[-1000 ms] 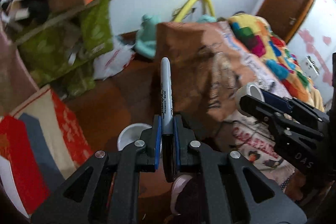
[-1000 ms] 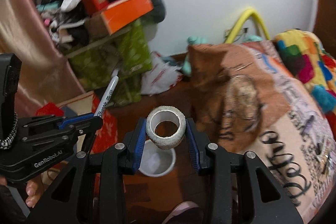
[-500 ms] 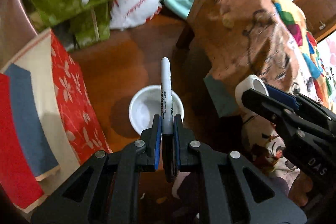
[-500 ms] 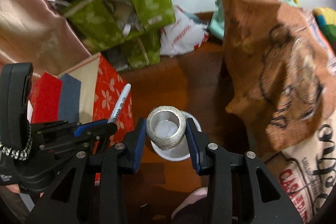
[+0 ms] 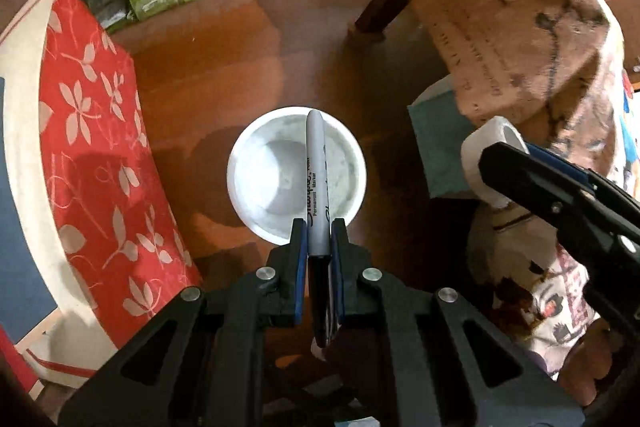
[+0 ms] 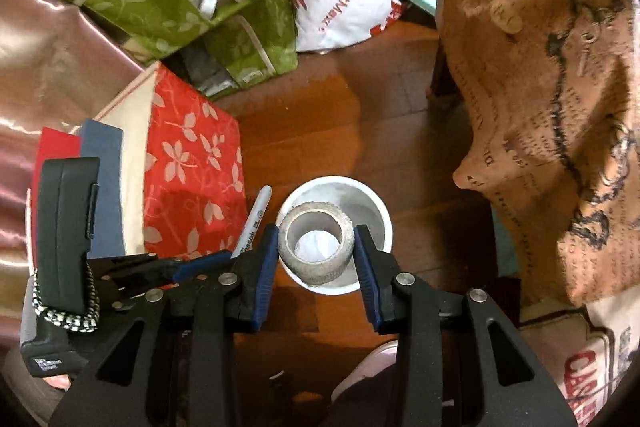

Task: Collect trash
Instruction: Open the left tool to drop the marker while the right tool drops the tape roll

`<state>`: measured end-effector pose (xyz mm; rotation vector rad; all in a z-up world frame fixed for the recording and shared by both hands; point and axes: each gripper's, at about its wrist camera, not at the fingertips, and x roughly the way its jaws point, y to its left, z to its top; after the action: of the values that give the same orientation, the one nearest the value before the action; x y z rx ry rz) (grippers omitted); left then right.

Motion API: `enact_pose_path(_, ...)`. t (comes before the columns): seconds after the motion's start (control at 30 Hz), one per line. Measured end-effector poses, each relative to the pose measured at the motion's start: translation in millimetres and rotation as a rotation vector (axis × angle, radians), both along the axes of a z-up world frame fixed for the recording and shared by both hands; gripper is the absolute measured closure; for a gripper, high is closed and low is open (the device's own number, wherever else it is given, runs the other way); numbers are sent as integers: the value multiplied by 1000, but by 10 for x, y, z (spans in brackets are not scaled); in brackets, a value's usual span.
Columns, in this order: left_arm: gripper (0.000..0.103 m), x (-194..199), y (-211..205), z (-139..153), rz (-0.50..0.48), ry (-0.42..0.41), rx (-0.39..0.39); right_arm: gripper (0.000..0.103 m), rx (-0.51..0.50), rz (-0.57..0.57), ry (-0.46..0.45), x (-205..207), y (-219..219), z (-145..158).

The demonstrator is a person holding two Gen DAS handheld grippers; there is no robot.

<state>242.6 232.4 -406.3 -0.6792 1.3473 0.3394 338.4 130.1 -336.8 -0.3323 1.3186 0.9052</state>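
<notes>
**Marker and tape roll over the white cup**

Left gripper (image 5: 319, 227) is pinching a Sharpie marker (image 5: 315, 163), tip pointing to 12 o'clock over the white cup (image 5: 256, 163). Right gripper (image 6: 316, 243) is clamping a tape roll (image 6: 317, 267) between its pads, above the same cup, on the wooden floor (image 6: 320, 131).

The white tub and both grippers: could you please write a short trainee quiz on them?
1. True or false: the left gripper is shut on a marker.
2. What does the right gripper hold? A) a tape roll B) a cup C) a sock
3. Fill in: the white tub stands on the wooden ____.

Key: 1 true. 2 A. 3 floor.
</notes>
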Motion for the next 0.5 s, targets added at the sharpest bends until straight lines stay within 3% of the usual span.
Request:
enact_pose_path(0.3,93,40,162,-462,59,104,-27,68,-99,31,88,61,221,-567)
enact_pose_path(0.5,93,53,215,-526,87,108,-41,67,-70,44,138,125,206,-599)
